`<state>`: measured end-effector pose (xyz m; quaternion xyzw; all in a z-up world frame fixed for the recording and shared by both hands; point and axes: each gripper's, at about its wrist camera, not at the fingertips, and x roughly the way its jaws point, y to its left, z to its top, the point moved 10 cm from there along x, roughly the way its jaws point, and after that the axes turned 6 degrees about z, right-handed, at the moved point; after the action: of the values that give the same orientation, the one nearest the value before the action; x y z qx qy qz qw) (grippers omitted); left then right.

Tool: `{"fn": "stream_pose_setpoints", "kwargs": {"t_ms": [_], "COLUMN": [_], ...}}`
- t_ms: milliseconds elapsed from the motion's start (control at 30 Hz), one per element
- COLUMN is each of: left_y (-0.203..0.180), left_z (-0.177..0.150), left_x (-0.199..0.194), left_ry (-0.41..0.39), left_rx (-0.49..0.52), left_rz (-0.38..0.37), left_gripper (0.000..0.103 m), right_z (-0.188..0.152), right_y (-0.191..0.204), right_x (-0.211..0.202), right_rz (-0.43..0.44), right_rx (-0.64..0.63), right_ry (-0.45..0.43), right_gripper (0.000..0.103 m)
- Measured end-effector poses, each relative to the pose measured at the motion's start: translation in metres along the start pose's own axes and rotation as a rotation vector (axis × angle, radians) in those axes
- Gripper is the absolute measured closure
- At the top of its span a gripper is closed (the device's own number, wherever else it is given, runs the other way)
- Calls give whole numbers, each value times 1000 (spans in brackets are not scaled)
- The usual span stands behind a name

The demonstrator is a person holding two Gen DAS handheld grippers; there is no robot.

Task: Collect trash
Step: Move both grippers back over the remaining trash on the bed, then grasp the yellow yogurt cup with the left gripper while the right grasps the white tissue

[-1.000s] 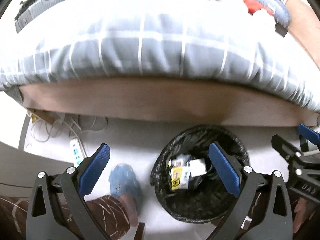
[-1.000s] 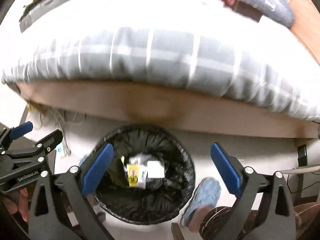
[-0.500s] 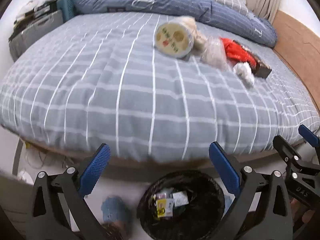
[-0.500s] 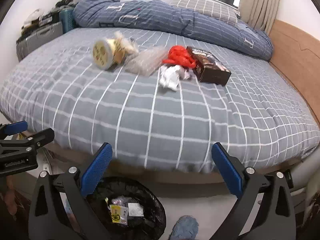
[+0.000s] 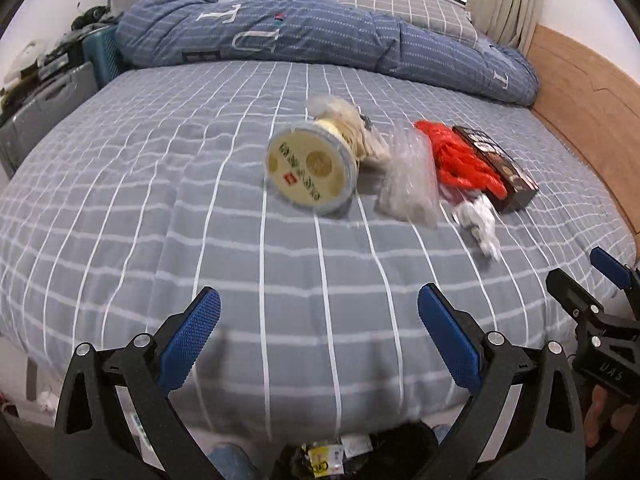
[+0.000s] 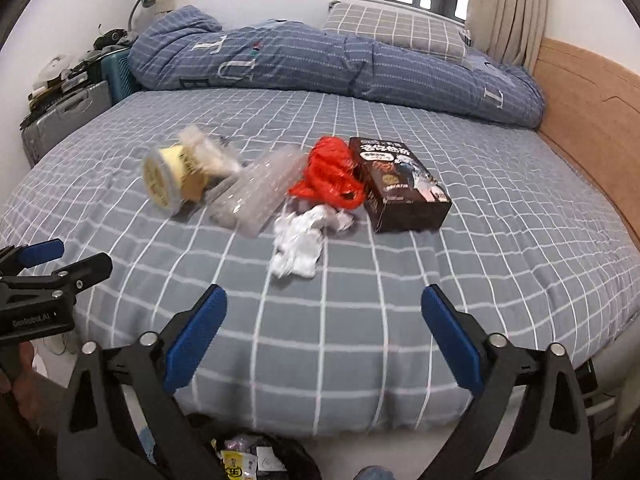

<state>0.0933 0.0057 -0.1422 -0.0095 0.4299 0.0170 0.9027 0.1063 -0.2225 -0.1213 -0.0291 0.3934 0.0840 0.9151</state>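
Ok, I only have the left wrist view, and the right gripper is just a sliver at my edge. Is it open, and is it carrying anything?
Observer: The right gripper is open, with nothing between its fingers. It points out over the bed.
Operator: What lies straight ahead of it?
Observer: The crumpled white paper is the closest piece, just left of its centre line. The dark box lies farther back and to the right.
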Motion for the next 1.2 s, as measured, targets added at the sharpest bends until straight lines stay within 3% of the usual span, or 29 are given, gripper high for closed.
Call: {"fn": "stream_pose_setpoints", "kwargs": {"t_ms": [267, 733, 933, 1200], "left_y": [2, -5, 1, 19], "left_z": [42, 88, 93, 99], "left_x": [41, 94, 106, 102], "left_ry": [5, 33, 35, 26], "left_rx": [-18, -31, -33, -54], "left_rz": [-8, -39, -24, -25], "left_gripper": [6, 6, 6, 6], "right_z": [20, 37, 31, 21], "right_y": [-6, 0, 1, 11], "right_x": [42, 106, 128, 140], "right_rz": [21, 71, 91, 132], "right_rx": [7, -18, -11, -18], "right_ry": [37, 106, 152, 195], "right_gripper": [19, 36, 49, 81]}}
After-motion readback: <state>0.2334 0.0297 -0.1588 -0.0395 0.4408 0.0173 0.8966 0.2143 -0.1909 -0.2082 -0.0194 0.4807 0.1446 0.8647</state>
